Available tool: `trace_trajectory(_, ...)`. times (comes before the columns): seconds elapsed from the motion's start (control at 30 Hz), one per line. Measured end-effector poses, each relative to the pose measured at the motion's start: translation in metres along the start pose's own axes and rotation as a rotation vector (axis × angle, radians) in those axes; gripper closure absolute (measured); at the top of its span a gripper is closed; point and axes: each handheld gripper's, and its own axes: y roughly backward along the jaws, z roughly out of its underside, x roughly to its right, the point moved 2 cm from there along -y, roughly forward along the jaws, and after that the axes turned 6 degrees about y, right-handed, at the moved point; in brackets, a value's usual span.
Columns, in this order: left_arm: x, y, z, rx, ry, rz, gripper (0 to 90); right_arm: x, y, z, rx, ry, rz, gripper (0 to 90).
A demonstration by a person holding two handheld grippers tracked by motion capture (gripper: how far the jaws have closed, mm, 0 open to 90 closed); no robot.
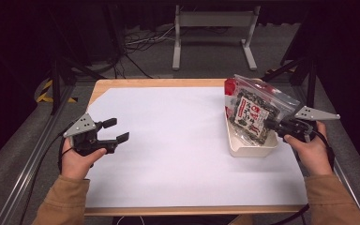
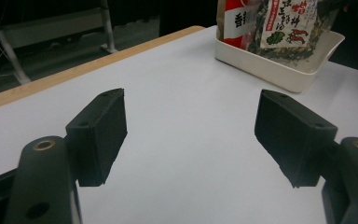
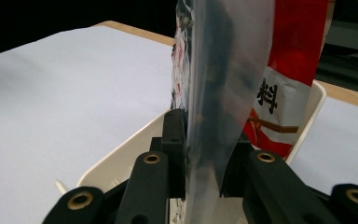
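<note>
Our right gripper [image 1: 273, 125] is clamped on the clear snack bag [image 1: 255, 108], which stands in the white tray [image 1: 253, 149] at the table's [image 1: 168, 140] right, beside a red packet [image 1: 230, 87]. Our left gripper [image 1: 117, 130] rests at the left, jaws apart.

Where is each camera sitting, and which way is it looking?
High view: above the person's side, looking forward and down on the table; both hands, sleeves and grippers show, left gripper, right gripper.
Left gripper view: rides the left gripper, looking across the table at the white tray; its open jaws show.
Right gripper view: rides the right gripper, looking along jaws shut on a clear snack bag.
All three views share the tray and the red packet.
</note>
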Motion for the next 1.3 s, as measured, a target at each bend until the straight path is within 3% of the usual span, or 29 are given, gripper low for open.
trace_trajectory(0.3,0.0,0.0,0.005,-0.017,0.005,-0.001,25.7,-0.003,0.0,-0.003,0.071,-0.003,0.023,72.8)
trace_trajectory(0.53,0.0,0.004,0.011,-0.031,0.014,-0.003,25.3,-0.001,0.01,-0.002,0.108,-0.039,0.042,52.6)
trace_trajectory(0.67,0.002,0.005,0.013,-0.035,0.003,0.001,25.0,-0.003,0.017,0.001,0.122,-0.04,0.052,49.4)
trace_trajectory(1.0,0.009,0.013,0.028,-0.037,-0.016,0.013,24.7,-0.029,0.041,0.006,0.128,-0.019,0.033,44.9)
trace_trajectory(1.3,0.013,0.02,0.04,-0.017,-0.002,0.036,23.9,-0.057,0.039,0.013,0.132,-0.019,-0.027,43.9)
